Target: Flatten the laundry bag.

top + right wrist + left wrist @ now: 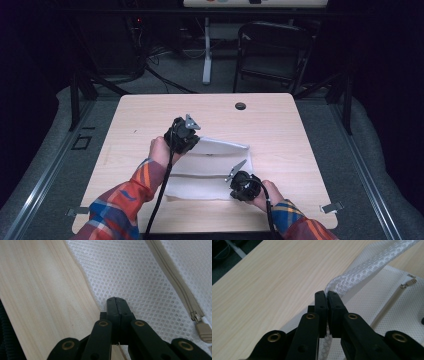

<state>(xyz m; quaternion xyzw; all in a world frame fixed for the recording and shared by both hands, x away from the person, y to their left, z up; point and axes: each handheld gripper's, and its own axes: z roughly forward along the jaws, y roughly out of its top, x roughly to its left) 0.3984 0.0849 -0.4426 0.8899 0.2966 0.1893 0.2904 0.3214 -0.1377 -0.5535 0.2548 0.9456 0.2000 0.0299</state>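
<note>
White mesh, high view: a flat white perforated-mesh laundry bag lies mid-counter on the pale wood-grain counter, its long axis running left to right, with a fold or zip line across its middle.
Left tool, high view: the left tool sits at the bag's far left corner, where the cloth rises off the counter.
Right tool, high view: the right tool rests at the near right part of the bag, closer to the person than the left one.
Left gripper view: the left tool has its jaws pressed together on a bunched ridge of the mesh, which runs up and away to the right; the beige zip with its metal pull lies to the right, apart from the jaws.
Right gripper view: the right tool has its jaws closed, tips at the bag's hemmed edge; I judge a pinch of mesh, though the cloth between them is barely visible.
Relation: the two tools sit at diagonally opposite parts; the bag's body lies between them.
Zip, right gripper view: the zip slider lies right of the jaws.
</note>
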